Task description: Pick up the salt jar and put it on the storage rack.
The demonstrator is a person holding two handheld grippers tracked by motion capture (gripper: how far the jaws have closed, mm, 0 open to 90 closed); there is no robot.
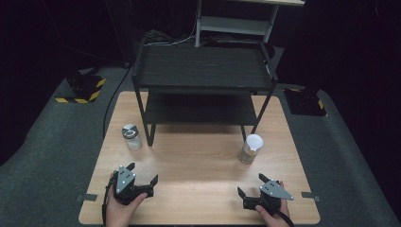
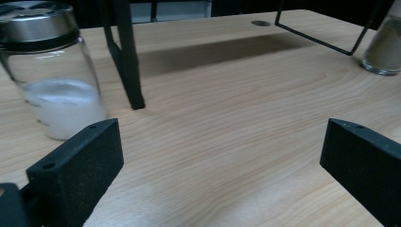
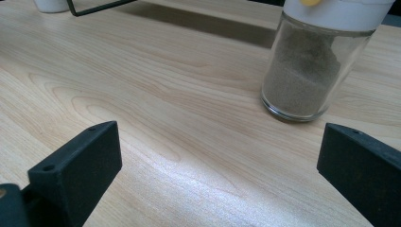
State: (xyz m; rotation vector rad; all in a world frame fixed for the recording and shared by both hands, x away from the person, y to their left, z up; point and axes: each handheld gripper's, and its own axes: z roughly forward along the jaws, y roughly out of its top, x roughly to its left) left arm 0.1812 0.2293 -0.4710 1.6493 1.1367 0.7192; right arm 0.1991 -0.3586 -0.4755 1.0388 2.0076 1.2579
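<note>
A glass jar with a metal lid [image 1: 132, 137] holds white powder and stands at the table's left, beside the rack's front left leg. It looms at the upper left of the left gripper view [image 2: 56, 80]. A white-lidded glass jar of brownish powder [image 1: 250, 148] stands at the right, near the rack's front right leg, and appears large in the right gripper view [image 3: 307, 71]. My left gripper [image 1: 142, 173] rests open near the front left edge, empty [image 2: 222, 161]. My right gripper [image 1: 251, 184] is open and empty near the front right [image 3: 220, 161], just short of the brown jar.
A black two-tier rack [image 1: 203, 80] stands on the far half of the wooden table [image 1: 198, 161], both shelves bare. Its leg [image 2: 125, 61] rises just right of the metal-lidded jar. Grey carpet surrounds the table, with hazard-striped blocks at both sides.
</note>
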